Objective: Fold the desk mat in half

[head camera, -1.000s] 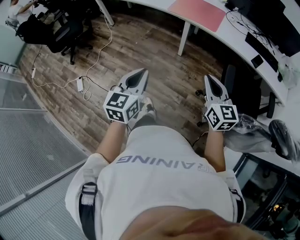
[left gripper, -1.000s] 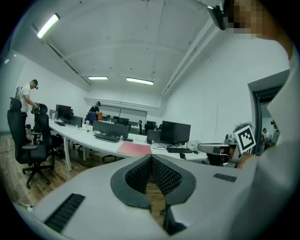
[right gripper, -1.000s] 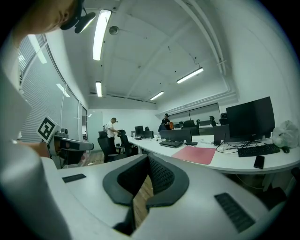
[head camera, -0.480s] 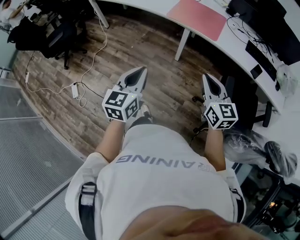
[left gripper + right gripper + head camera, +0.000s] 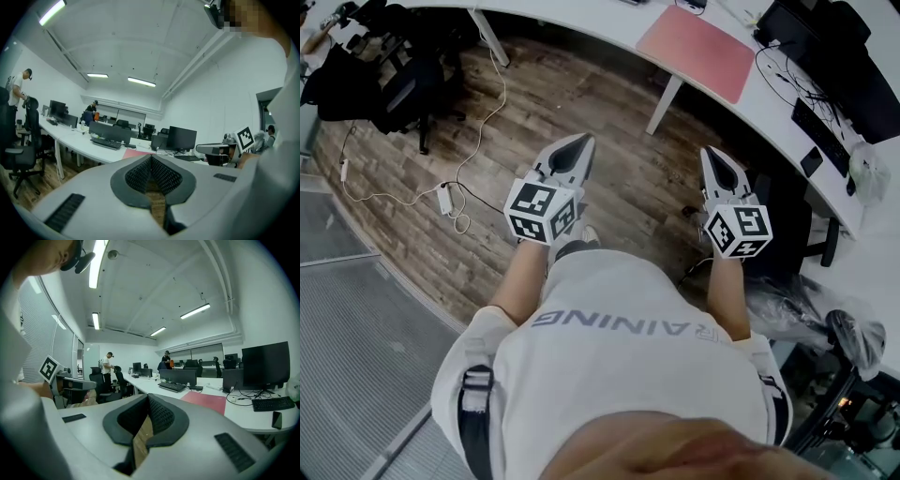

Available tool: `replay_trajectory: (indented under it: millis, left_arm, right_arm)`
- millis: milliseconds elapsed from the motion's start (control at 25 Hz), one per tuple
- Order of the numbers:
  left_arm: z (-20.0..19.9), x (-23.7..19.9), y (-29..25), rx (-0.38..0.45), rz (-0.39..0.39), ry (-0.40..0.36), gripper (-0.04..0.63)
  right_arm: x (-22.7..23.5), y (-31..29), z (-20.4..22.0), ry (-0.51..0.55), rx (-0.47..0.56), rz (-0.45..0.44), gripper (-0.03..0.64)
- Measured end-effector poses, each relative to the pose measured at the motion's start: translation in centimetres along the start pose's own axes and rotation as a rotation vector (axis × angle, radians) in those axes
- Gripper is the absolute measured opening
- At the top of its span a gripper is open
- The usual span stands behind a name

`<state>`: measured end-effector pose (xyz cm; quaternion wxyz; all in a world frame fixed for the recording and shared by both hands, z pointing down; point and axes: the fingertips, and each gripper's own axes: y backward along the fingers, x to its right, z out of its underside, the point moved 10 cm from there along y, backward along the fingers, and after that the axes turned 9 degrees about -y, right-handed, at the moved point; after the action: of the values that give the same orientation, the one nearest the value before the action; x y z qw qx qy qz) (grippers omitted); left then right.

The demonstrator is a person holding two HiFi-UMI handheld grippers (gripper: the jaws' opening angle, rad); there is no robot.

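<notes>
Pink, the desk mat (image 5: 696, 39) is seen lying flat on the white desk (image 5: 773, 117), at twelve o'clock from the right claw (image 5: 710, 155) and nearer two o'clock from the left claw (image 5: 581, 142), the right judged nearer, both claws closed on nothing.

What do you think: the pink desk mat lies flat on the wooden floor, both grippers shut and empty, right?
No. The head view shows the pink desk mat lying flat on the white desk, not on the wooden floor. The left gripper and right gripper are shut and empty.
</notes>
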<state>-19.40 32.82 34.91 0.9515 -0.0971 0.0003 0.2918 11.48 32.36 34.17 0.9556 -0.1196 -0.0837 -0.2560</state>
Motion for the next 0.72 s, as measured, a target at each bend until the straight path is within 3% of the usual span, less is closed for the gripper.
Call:
replay_trajectory:
  millis: [320, 480, 720]
  left_arm:
    - [0.8, -6.3, -0.4, 0.022, -0.009, 0.019, 0.028]
    - [2.0, -8.2, 0.3, 0.03, -0.039, 0.067, 0.028]
    - [2.6, -10.3, 1.0, 0.016, -0.062, 0.07, 0.028]
  right_arm:
    - [-2.4, -6.5, -0.5, 0.019, -0.02, -0.001, 0.023]
    - [-3.4, -9.2, -0.3, 0.03, -0.07, -0.033, 0.025]
    - [-4.4, -13.6, -0.8, 0.039, -0.101, -0.081, 0.025]
